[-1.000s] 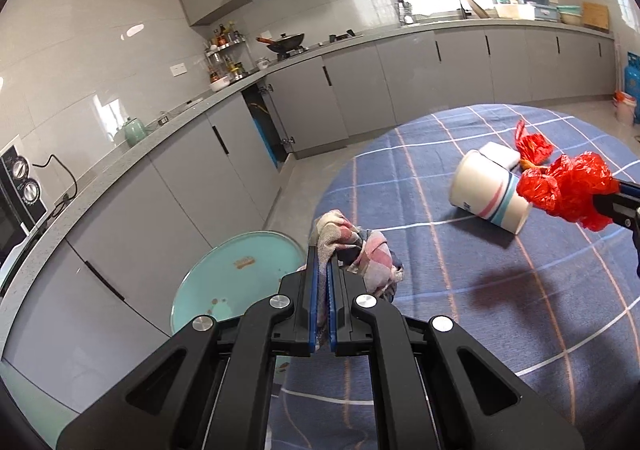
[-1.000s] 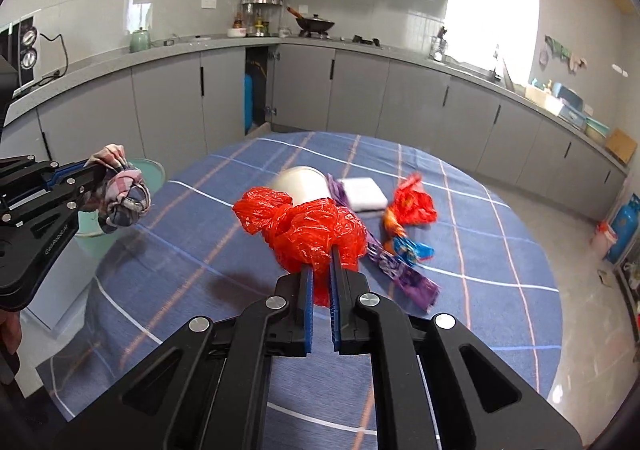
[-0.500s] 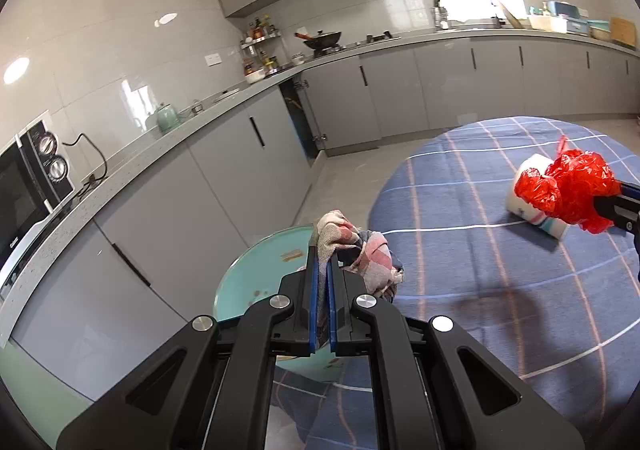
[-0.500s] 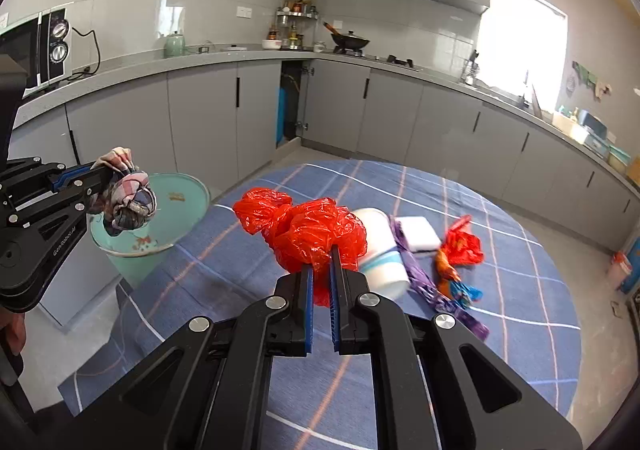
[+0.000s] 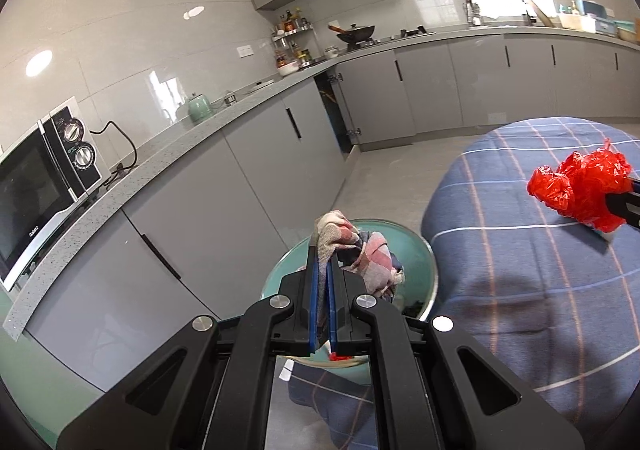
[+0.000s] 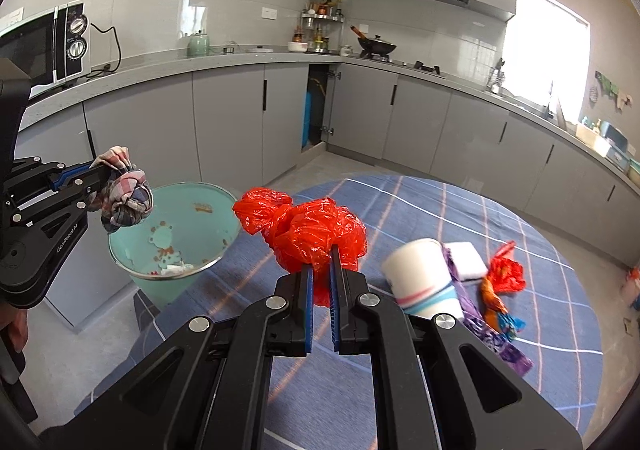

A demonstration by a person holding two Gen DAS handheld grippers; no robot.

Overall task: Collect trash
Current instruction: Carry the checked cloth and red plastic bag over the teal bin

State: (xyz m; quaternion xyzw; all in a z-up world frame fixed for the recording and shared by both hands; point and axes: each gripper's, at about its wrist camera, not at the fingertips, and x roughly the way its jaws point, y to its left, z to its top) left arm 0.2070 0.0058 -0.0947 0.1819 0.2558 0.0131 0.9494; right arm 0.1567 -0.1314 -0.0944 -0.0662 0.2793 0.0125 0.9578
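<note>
1. Left gripper (image 5: 320,270) fingers clamped on checked cloth wad (image 5: 360,250), poised above teal bin (image 6: 172,226).
2. Right gripper (image 6: 320,266) fingers pinching red plastic bag (image 6: 312,226), over the surface (image 6: 400,390).
3. Bin holds scraps; neither item dropped.
4. Only right view shows remaining paper cup (image 6: 424,282), wrappers (image 6: 500,290).

Left gripper (image 5: 320,270): clamped on checked rag (image 5: 360,250)
Below: teal bin (image 5: 416,250)
Right edge: red bag (image 5: 580,185) above table (image 5: 520,290)

Red bag (image 6: 308,234), plaid rag (image 5: 360,250), teal bin (image 6: 132,250) — blue checked tablecloth (image 6: 520,330).
</note>
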